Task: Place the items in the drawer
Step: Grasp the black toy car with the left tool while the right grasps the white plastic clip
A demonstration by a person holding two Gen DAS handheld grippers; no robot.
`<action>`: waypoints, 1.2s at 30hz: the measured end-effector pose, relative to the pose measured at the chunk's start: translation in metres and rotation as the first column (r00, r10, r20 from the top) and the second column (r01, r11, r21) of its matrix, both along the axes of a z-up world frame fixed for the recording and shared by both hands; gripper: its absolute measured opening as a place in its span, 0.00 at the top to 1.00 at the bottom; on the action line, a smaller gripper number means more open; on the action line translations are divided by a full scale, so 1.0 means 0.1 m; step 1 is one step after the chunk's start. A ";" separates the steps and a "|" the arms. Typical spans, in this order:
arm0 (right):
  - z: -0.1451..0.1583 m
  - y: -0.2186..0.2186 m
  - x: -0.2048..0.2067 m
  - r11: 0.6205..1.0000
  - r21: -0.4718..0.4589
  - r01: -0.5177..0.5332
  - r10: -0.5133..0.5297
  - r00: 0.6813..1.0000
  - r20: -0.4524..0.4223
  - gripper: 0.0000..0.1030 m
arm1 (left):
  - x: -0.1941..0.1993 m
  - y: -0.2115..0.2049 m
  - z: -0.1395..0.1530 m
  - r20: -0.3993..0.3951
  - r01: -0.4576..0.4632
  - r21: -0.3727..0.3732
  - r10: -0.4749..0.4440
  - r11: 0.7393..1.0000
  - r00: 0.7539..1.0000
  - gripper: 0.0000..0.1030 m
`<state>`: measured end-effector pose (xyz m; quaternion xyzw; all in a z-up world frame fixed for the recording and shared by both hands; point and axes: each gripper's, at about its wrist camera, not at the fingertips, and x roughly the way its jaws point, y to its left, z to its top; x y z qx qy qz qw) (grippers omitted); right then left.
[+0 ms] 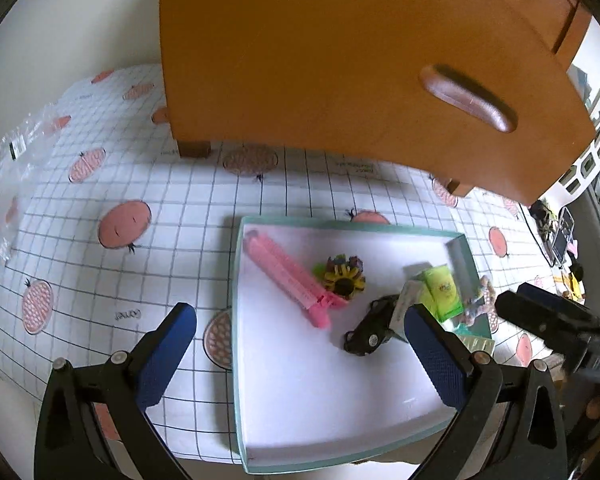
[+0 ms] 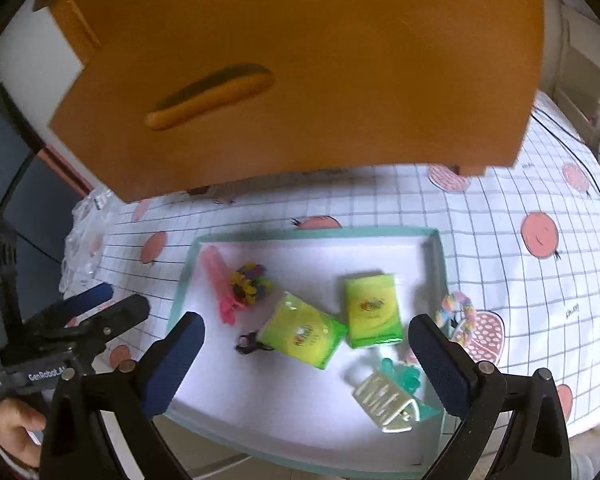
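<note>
The wooden drawer unit [image 1: 340,60] stands on the table, its front shut, with an oval handle [image 1: 468,98] [image 2: 210,96]. In front of it a white tray [image 1: 236,320] [image 2: 312,234] holds a pink clip [image 1: 288,276] [image 2: 218,284], colourful hair ties [image 1: 344,276] [image 2: 250,282], a small black item [image 1: 368,330] [image 2: 250,344], two green tissue packs [image 2: 302,334] [image 2: 374,310] and a pale comb-like clip [image 2: 384,400]. My left gripper [image 1: 300,354] hovers open over the tray's left side. My right gripper [image 2: 306,364] hovers open above the tissue packs. Neither holds anything.
A pastel bead bracelet [image 2: 460,312] lies on the checked tablecloth [image 2: 520,280] just right of the tray. Crumpled clear plastic bags [image 1: 8,184] sit at the table's left. A hand [image 2: 16,432] holds the left gripper's grip. A black cable [image 2: 580,160] runs along the right side.
</note>
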<state>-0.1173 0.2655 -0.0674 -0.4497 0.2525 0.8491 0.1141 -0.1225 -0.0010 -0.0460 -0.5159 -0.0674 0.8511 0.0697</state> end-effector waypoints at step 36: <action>-0.87 0.25 0.22 0.959 -0.203 0.196 -0.101 0.910 0.402 0.32 | 0.02 0.84 -0.78 0.146 0.265 -0.119 -0.248 0.957 0.958 0.44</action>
